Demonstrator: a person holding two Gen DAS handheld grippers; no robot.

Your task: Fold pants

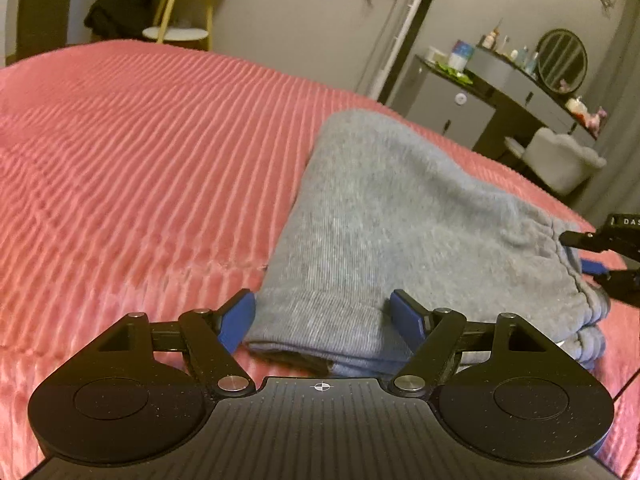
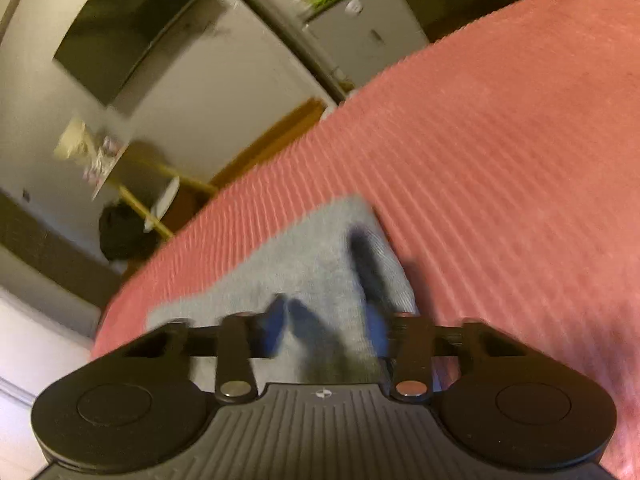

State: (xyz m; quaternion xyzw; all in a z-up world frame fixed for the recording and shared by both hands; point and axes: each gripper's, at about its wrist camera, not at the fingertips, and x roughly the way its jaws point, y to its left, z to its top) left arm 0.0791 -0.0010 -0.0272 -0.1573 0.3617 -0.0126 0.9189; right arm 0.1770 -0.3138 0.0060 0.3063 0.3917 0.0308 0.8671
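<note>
On the pink bed [image 1: 120, 160], both hand-held grippers, left [image 1: 322, 320] and right [image 2: 326, 322], are spread apart near the gray pants [image 1: 400, 220]; a sloppy grab could undo the fold.

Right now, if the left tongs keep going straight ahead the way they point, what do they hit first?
Most likely the folded gray pants. The left tongs are open, straddling the near folded edge on the pink bedspread, so the cloth sits directly ahead.
</note>
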